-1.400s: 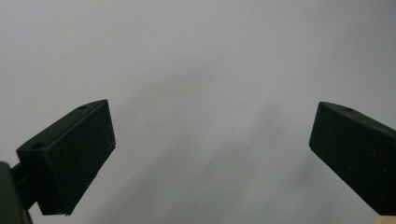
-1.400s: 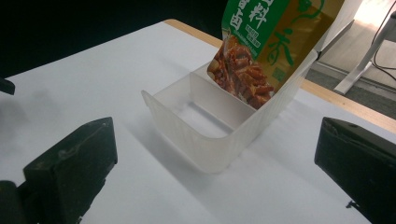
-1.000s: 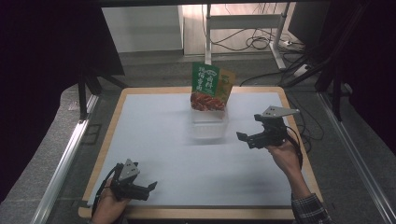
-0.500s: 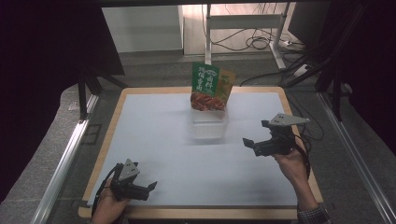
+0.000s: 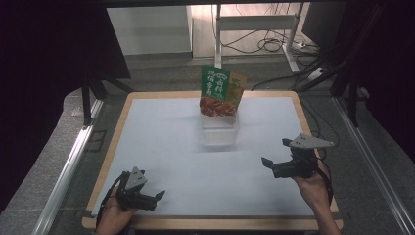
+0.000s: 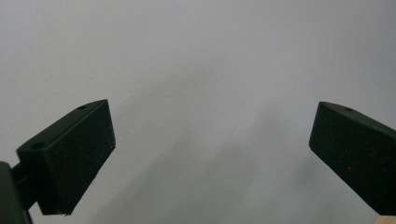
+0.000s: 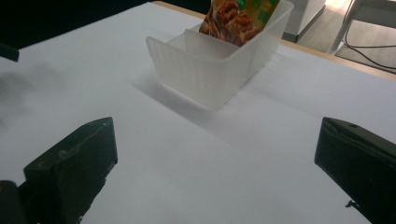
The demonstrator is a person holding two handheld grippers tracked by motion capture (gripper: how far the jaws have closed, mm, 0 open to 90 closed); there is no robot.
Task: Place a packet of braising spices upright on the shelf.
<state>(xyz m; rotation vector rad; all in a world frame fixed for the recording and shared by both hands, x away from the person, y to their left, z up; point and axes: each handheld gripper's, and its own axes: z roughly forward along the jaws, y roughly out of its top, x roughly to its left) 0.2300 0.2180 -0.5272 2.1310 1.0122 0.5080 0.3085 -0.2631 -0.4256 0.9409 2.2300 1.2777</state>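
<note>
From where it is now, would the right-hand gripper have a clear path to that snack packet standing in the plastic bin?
Probably yes. The right gripper is open, the white table between is bare, and the snack packet sticks up above the clear bin.

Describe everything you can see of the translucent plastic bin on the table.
The bin is a rectangular, open-topped container of frosted whitish plastic with finely ribbed walls and rounded corners. It stands upright on the white table surface, toward the far middle. A green and orange food packet stands in its far end, sticking up above the rim; the near end looks empty. Neither gripper touches it.
</note>
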